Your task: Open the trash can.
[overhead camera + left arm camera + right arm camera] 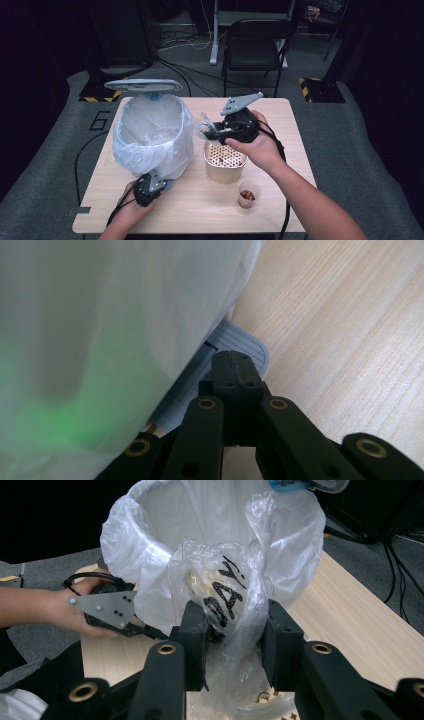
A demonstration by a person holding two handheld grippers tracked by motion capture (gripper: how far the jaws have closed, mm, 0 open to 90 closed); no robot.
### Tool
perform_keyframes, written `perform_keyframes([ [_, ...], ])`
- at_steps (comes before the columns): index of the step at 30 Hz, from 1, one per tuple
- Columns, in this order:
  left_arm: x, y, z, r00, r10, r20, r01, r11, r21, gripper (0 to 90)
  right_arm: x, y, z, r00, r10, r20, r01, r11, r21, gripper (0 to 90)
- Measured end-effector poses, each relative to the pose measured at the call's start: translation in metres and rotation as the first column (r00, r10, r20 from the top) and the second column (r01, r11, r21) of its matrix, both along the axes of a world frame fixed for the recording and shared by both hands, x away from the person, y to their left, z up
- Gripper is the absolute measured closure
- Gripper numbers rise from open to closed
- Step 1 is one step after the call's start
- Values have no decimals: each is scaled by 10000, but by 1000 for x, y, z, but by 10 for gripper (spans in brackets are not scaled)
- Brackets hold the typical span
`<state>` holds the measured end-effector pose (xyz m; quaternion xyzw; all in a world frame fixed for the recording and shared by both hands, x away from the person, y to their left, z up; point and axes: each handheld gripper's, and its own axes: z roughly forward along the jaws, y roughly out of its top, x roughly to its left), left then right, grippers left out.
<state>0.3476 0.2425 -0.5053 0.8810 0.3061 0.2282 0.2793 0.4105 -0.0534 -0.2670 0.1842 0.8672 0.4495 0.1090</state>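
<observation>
A bin lined with a white bag [150,132] stands at the table's left, its grey lid [143,84] raised. My left gripper [162,184] is shut at the bin's foot, its closed tips [236,371] resting on the grey ribbed pedal [245,342]. My right gripper [212,131] is shut on a crumpled clear plastic bag [220,580] with black lettering, pinched between its jaws [234,630]. It holds the bag just right of the bin's rim [165,510], above a beige tub.
The beige tub [223,170] with a perforated insert stands mid-table. A small clear cup [248,194] of reddish bits sits near the front edge. A black chair [255,40] stands beyond the table. Cables trail on the floor.
</observation>
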Motion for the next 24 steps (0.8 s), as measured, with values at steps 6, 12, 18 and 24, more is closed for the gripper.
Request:
perform_keyframes([
  [6, 0, 0, 0, 10000, -51, -16, 51, 10000, -40, 900, 3, 11, 0, 9998, 166, -71, -166, 9998, 69, 671],
  [12, 0, 0, 0, 10000, 35, -87, -35, 10000, -87, 900, 10, 25, 0, 9995, 304, -10, -304, 9995, 91, 671],
  [18, 0, 0, 1, 9999, -45, -112, 45, 10000, 24, 900, 13, 41, 3, 9988, 483, -34, -483, 9987, 131, 671],
  [24, -1, -1, 0, 10000, 47, -40, -47, 10000, 20, 900, 15, 59, 8, 9980, 634, 70, -635, 9976, 272, 671],
])
